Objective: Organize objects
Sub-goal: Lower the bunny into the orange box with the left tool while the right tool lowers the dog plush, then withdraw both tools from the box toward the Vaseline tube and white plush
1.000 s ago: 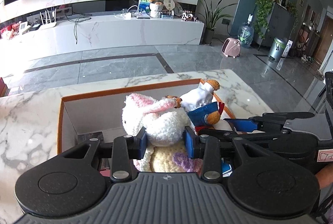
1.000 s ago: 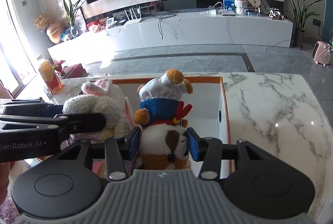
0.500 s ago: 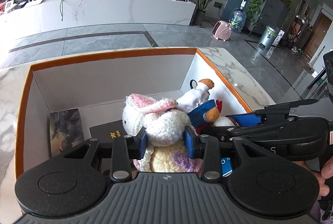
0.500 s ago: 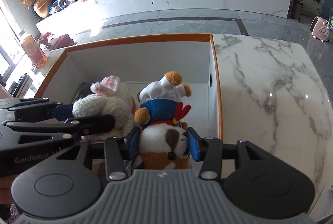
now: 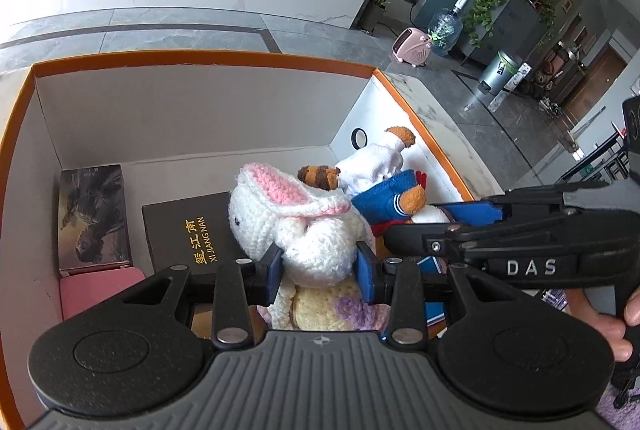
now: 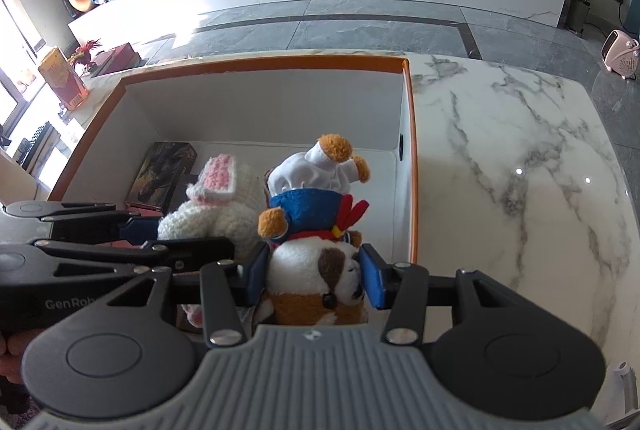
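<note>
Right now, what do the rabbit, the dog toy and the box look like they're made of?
Rabbit: crocheted yarn, looped stitches showing, matte. Dog toy: short plush pile, with what looks like a felt blue collar. Box: probably cardboard, matte white inside, orange edge, creased corners.

White marble table, grey veining, glossy. Orange-rimmed white box sits on it, filling the left part; its right wall runs alongside the bare right half of the tabletop. Near the far left corner stands an orange carton, with a red box beside it along the far edge.
</note>
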The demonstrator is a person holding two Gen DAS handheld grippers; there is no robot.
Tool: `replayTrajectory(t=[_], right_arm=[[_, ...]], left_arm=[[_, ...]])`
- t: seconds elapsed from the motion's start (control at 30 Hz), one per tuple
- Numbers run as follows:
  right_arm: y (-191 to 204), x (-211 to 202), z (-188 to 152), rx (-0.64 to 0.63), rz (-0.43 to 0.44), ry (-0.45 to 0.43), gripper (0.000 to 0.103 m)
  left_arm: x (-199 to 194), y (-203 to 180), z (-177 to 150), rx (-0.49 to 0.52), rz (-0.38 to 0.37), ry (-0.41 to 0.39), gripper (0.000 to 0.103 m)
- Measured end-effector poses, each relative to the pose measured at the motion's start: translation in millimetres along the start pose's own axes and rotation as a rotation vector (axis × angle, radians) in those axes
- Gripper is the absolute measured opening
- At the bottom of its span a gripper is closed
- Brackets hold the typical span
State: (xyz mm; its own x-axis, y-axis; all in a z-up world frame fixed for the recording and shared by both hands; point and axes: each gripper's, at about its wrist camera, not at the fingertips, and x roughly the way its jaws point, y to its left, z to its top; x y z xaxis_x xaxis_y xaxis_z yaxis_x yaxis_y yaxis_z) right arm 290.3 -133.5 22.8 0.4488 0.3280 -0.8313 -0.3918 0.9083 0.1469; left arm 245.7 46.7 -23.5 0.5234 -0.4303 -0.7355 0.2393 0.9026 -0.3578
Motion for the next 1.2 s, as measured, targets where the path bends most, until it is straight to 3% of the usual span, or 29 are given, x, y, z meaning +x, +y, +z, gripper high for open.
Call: replayTrajectory(t=[0.17, 0.3, 0.4, 0.47, 0.6, 0.8, 1.2], right_arm=[[-9.4, -6.8, 2.4, 0.061, 0.09, 0.018, 0.065], [-6.1, -8.3, 0.9, 0.045, 0.066, 0.016, 0.059], [-7.3, -9.4, -0.9, 0.047, 0.068, 0.013, 0.049], [-8.7, -8.7, -2.1, 0.053, 0.07, 0.016, 0.047], [-8.0, -6.4, -5.1, 0.057, 0.075, 0.024, 0.045], [-3.9, -16.5, -11.8, 0.05, 0.076, -0.031, 0.046], [9.2, -66.1, -43.7, 0.03, 0.088, -0.222, 0.053]], left_arm=[[7.0, -17.3, -5.8, 0.109, 0.013, 0.032, 0.038], [17.0, -27.4, -5.3, 0.141, 0.046, 0.072, 0.037], [20.4, -25.5, -2.0, 0.114, 0.037, 0.104, 0.037], [26.4, -19.3, 0.8, 0.061, 0.056, 0.152, 0.038], [27.0, -20.7, -0.5, 0.066, 0.074, 0.157, 0.041], [14.6, -23.4, -2.4, 0.051, 0.11, 0.12, 0.059], [-46.7, -55.7, -24.9, 0.091, 0.165, -0.087, 0.059]])
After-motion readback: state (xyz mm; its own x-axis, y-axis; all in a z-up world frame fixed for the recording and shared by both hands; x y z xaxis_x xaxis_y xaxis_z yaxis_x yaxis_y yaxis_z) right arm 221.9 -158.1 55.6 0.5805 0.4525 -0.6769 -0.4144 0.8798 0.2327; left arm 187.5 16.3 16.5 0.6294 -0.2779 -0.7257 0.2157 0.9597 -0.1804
